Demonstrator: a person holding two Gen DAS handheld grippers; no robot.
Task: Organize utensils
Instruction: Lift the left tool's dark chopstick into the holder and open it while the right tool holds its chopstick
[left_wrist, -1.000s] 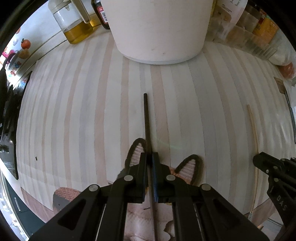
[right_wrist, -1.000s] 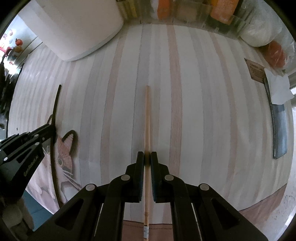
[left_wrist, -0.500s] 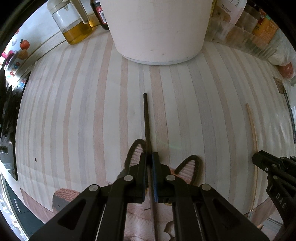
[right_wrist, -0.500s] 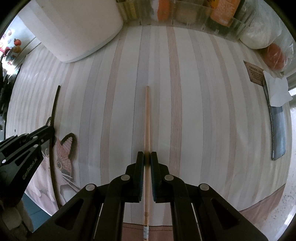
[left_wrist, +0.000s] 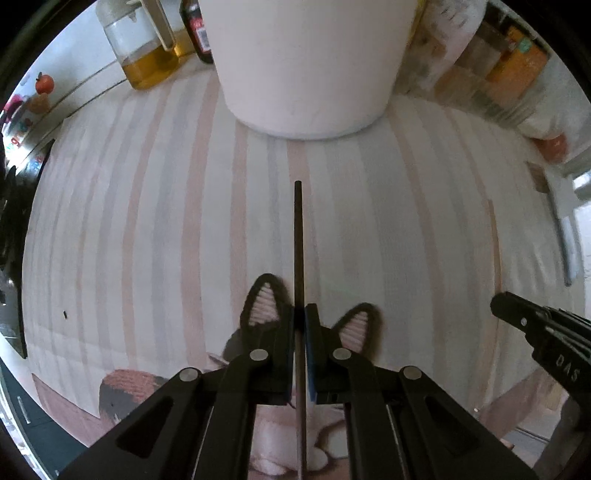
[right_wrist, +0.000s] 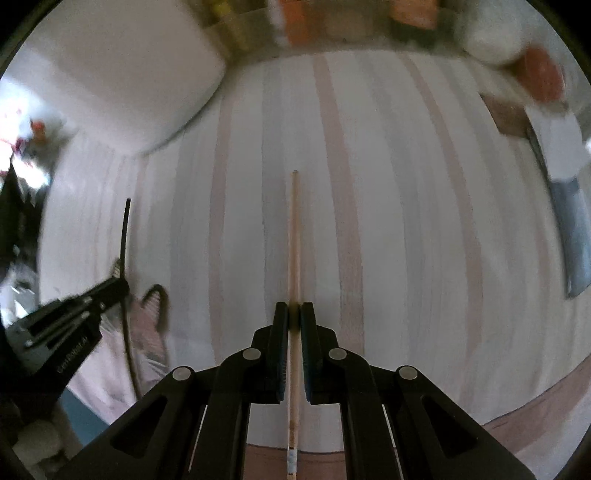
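Striped cloth (left_wrist: 155, 229) over the table, white tub (left_wrist: 306, 66) at the back. Left gripper (left_wrist: 300, 314) pinches a black chopstick (left_wrist: 297, 240); right gripper (right_wrist: 294, 312) pinches a wooden chopstick (right_wrist: 294, 236), both pointing forward. Risk: thin sticks pivoting or slipping in the pads, tips missing or clipping the tub.

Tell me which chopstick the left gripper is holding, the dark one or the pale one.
The dark chopstick, clamped in the left gripper. The pale wooden chopstick is in the right gripper.
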